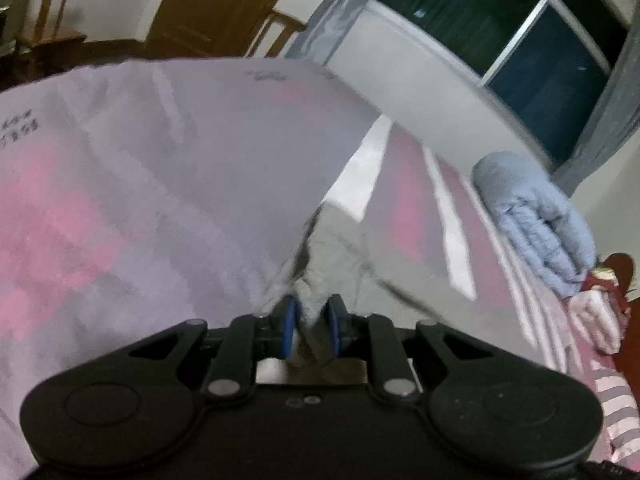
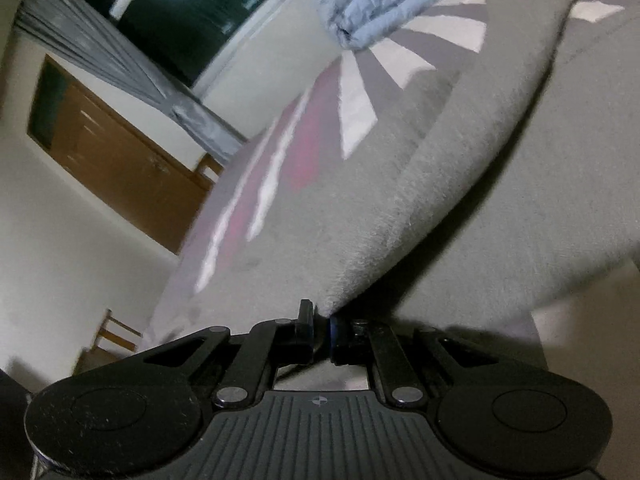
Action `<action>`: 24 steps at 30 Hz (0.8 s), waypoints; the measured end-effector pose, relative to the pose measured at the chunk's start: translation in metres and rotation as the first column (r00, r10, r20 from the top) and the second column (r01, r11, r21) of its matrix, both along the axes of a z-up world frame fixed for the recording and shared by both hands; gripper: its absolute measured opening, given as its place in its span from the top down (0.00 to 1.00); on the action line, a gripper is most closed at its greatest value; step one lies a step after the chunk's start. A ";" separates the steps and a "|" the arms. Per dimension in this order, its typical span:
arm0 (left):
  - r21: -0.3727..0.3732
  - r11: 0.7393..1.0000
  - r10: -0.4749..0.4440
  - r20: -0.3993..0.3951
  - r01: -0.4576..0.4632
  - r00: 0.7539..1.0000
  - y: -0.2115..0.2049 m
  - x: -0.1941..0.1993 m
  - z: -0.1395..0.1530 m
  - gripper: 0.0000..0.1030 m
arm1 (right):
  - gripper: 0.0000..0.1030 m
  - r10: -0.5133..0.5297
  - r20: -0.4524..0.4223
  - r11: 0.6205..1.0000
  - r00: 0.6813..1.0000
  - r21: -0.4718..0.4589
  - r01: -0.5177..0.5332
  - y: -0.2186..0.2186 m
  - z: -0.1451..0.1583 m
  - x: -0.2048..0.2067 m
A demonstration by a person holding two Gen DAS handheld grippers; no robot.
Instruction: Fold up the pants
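The grey pants [image 2: 460, 184] lie on a bed with a pink, grey and white striped sheet [image 2: 304, 148]. My right gripper [image 2: 321, 330] is shut on a folded edge of the pants, which rises away from the fingers as a thick raised fold. In the left wrist view my left gripper [image 1: 313, 320] is shut on a bunched corner of the grey pants [image 1: 336, 248], with the fabric pinched between the blue pads [image 1: 291, 320]. A wide pale lilac and pink cloth [image 1: 140, 184] fills the left of that view.
A folded light blue quilt [image 1: 536, 216] lies at the bed's far side, also in the right wrist view [image 2: 376, 4]. A dark window [image 1: 520, 28] with grey curtains, a wooden door [image 2: 120, 160] and wooden chairs [image 1: 276, 32] stand behind. A red item [image 1: 612, 280] lies at the right.
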State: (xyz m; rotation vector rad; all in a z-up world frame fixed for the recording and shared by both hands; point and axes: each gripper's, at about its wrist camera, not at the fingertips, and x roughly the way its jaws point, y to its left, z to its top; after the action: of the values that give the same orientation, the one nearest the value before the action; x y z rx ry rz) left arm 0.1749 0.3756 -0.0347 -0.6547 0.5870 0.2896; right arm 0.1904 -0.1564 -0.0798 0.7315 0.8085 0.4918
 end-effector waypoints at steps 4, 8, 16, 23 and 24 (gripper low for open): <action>0.024 0.999 0.032 -0.012 -0.032 0.999 -0.003 -0.003 0.004 0.79 | 0.90 -0.016 -0.058 0.999 0.998 0.033 0.018 -0.005 -0.016 0.005; 0.126 0.989 0.082 -0.047 -0.076 0.996 -0.011 -0.013 0.024 0.69 | 0.75 -0.061 -0.012 0.998 0.998 0.021 0.062 -0.027 0.005 -0.003; 0.232 0.970 0.072 0.022 -0.075 0.997 -0.063 -0.011 0.054 0.39 | 0.74 -0.146 -0.006 0.989 0.989 0.026 0.146 -0.066 0.018 -0.004; 0.304 0.943 0.180 -0.134 -0.132 0.975 -0.080 0.008 0.030 0.36 | 0.67 -0.182 -0.030 0.982 0.983 -0.062 0.180 -0.066 0.035 0.043; 0.284 0.949 0.187 -0.154 -0.138 0.970 -0.077 0.007 0.024 0.35 | 0.55 -0.183 -0.031 0.979 0.983 -0.093 0.179 -0.063 0.037 0.050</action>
State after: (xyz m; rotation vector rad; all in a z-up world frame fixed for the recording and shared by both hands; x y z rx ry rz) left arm 0.1819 0.2985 -0.0106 -0.4133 0.6519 0.5787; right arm 0.2406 -0.2194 -0.0431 0.7253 0.7874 0.2758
